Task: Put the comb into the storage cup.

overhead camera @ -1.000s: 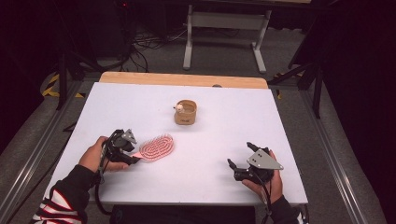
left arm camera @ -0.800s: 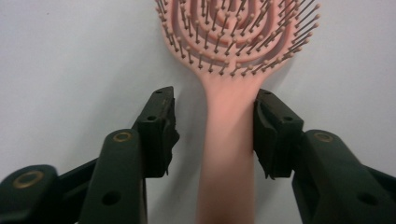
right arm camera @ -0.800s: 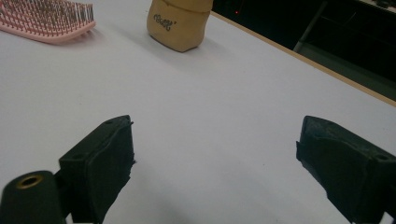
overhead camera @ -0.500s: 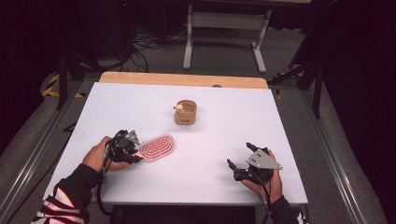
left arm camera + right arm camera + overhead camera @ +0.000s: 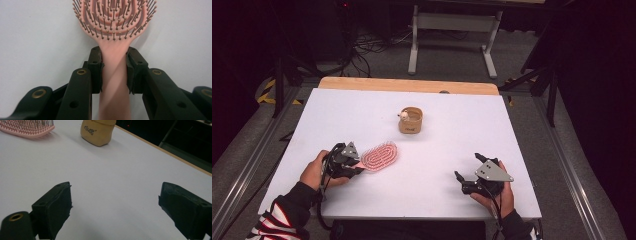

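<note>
Closed left gripper onto the pink hairbrush handle since the earlier frame; jaws now clamped on both sides of the handle, brush head straight ahead of them, flat on the white table, bristles up. Kept right gripper idle, jaws wide apart over bare table, tan pouch far ahead and left of it. Grasp judged done; lift and placement left.

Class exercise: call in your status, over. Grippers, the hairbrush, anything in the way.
Left gripper shut on pink hairbrush handle, brush lying on white table. Right gripper open, holding nothing. Tan pouch stands apart mid-table, not in the way.
</note>
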